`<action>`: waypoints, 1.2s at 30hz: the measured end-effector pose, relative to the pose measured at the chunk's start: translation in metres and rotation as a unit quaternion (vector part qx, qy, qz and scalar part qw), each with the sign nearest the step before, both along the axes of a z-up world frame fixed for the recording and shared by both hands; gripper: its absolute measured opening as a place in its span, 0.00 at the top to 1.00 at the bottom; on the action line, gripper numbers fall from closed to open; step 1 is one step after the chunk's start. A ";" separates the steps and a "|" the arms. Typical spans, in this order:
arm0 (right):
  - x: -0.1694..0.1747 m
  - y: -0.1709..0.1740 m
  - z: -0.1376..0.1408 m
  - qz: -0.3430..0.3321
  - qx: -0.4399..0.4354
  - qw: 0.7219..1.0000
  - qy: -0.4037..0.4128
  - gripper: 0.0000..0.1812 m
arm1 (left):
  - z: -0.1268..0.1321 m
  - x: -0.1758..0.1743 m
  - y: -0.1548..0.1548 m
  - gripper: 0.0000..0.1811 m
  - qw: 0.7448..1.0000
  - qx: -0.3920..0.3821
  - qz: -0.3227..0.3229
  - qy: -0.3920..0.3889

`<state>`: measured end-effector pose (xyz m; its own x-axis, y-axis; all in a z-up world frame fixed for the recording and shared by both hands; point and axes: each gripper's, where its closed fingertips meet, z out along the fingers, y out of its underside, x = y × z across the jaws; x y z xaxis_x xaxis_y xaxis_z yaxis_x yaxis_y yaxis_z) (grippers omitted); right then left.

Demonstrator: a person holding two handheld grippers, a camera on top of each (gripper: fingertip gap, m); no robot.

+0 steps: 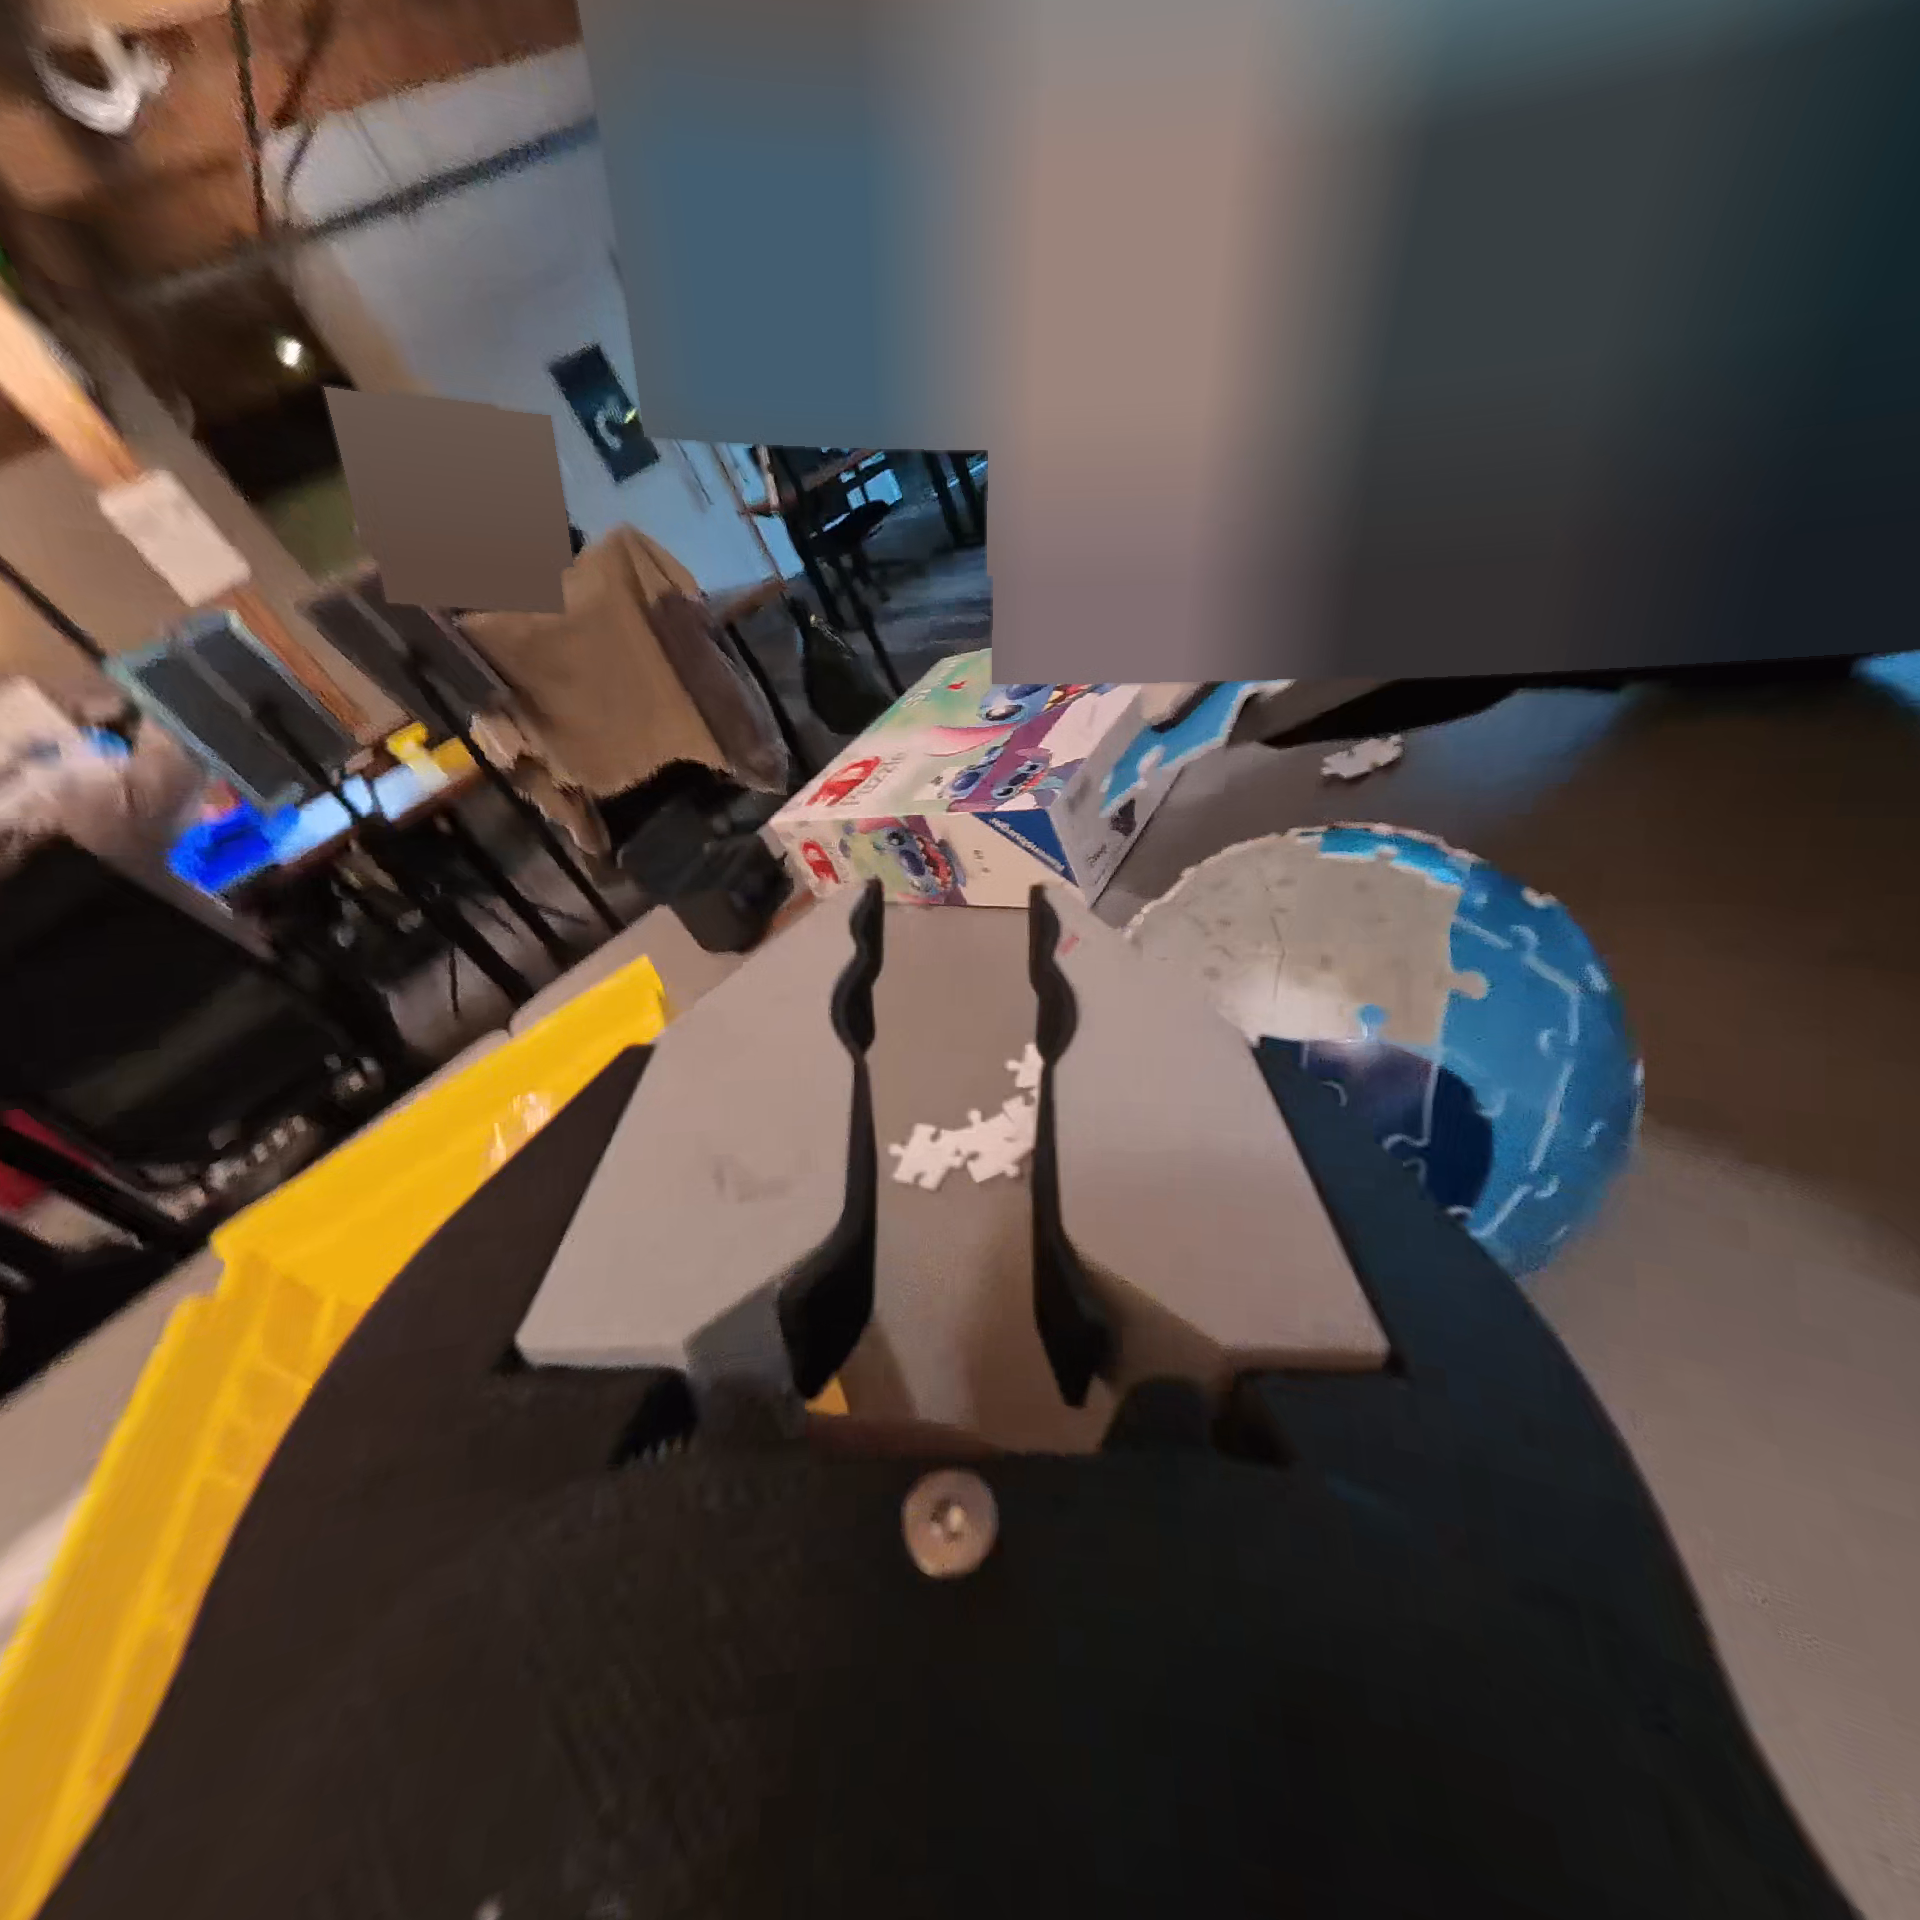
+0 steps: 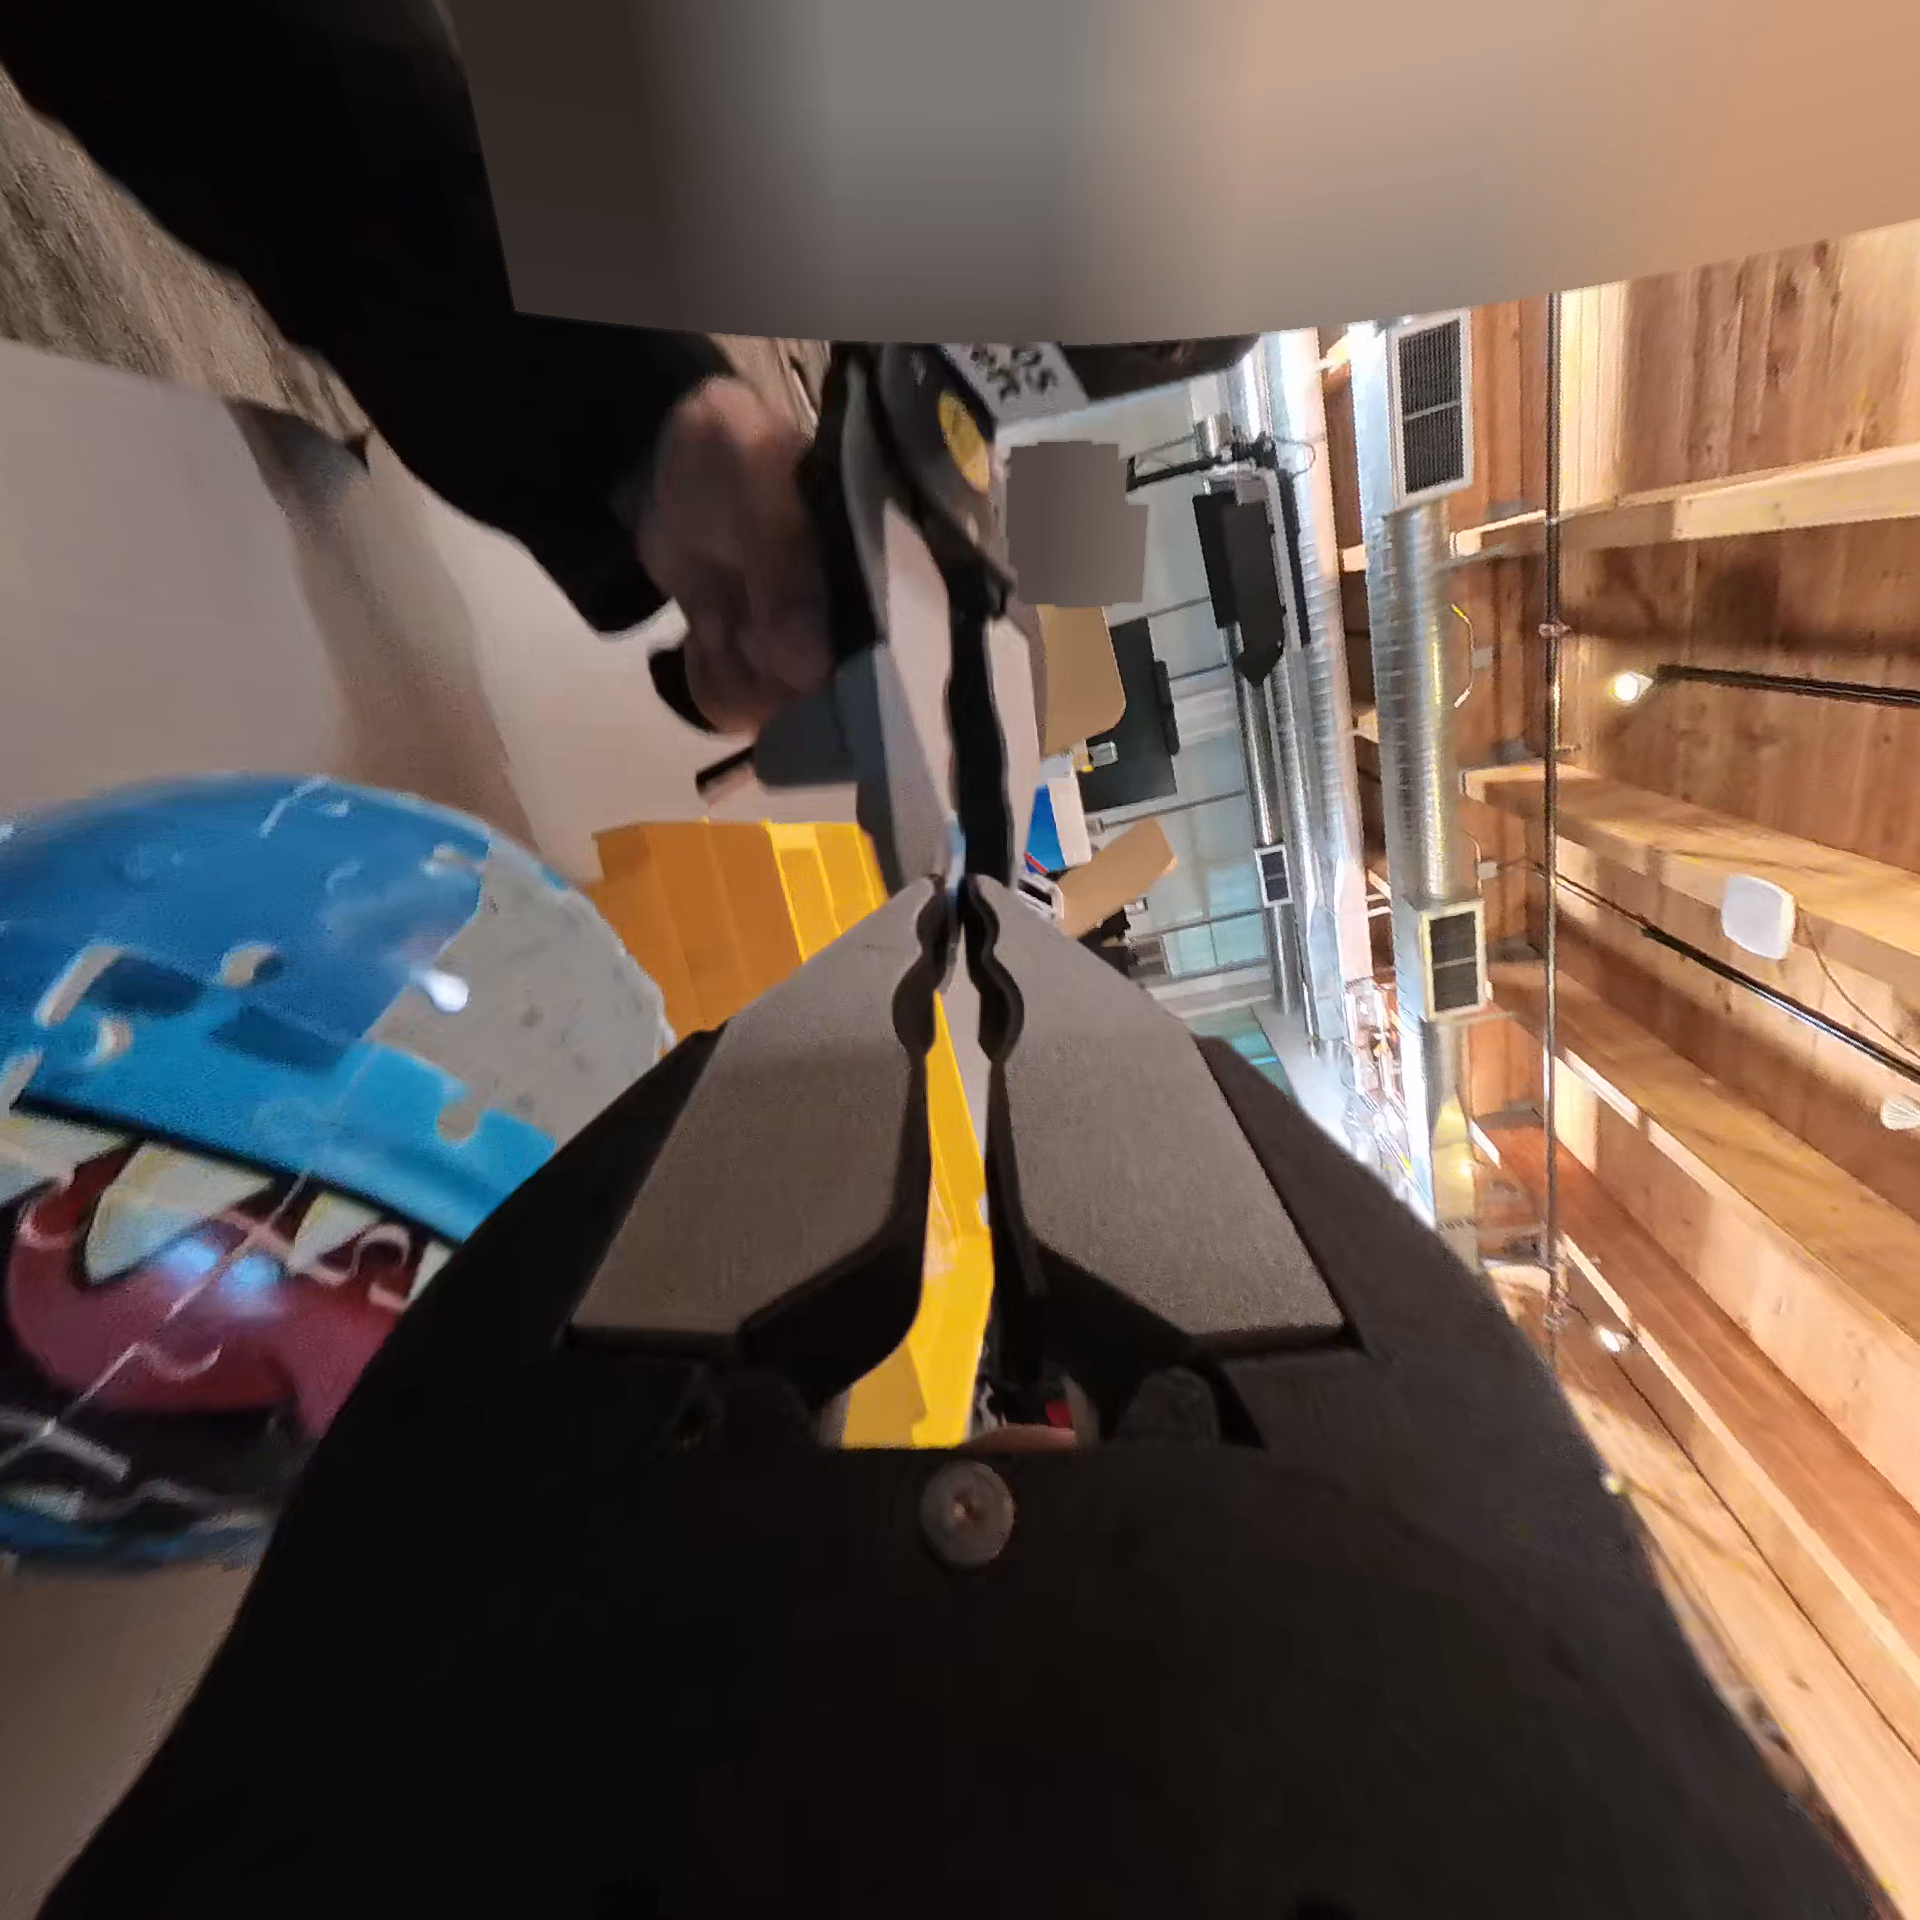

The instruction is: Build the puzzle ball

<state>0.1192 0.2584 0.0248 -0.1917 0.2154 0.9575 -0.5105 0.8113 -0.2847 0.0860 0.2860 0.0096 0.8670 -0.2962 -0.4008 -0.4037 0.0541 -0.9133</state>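
Note:
The partly built puzzle ball lies on the grey table to the right of my left gripper. It is blue, with a gap that shows its grey inside. My left gripper is open and empty above several white loose pieces. In the right wrist view the ball is at the left, blue with a red mouth and teeth. My right gripper is shut, and a thin light-blue sliver of a puzzle piece sticks out at its tips. The left gripper is just beyond, held by a hand.
The colourful puzzle box stands behind my left gripper. A yellow bin sits at the table's left edge and also shows in the right wrist view. One loose piece lies at the far right. Wooden shelves fill the right. The tips of one gripper are about 5 centimetres away from the tips of the other.

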 end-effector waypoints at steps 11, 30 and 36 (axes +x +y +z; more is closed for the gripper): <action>-0.007 0.005 -0.008 0.045 -0.082 0.990 -0.101 1.00 | -0.009 0.027 0.005 1.00 0.986 0.083 -0.075 0.121; -0.014 0.020 -0.031 -0.021 -0.004 0.993 -0.118 0.99 | -0.028 0.010 0.016 1.00 0.970 0.082 0.013 0.228; -0.011 0.022 -0.035 -0.043 0.035 0.991 -0.119 1.00 | -0.036 0.009 0.006 0.97 0.984 0.036 -0.009 0.176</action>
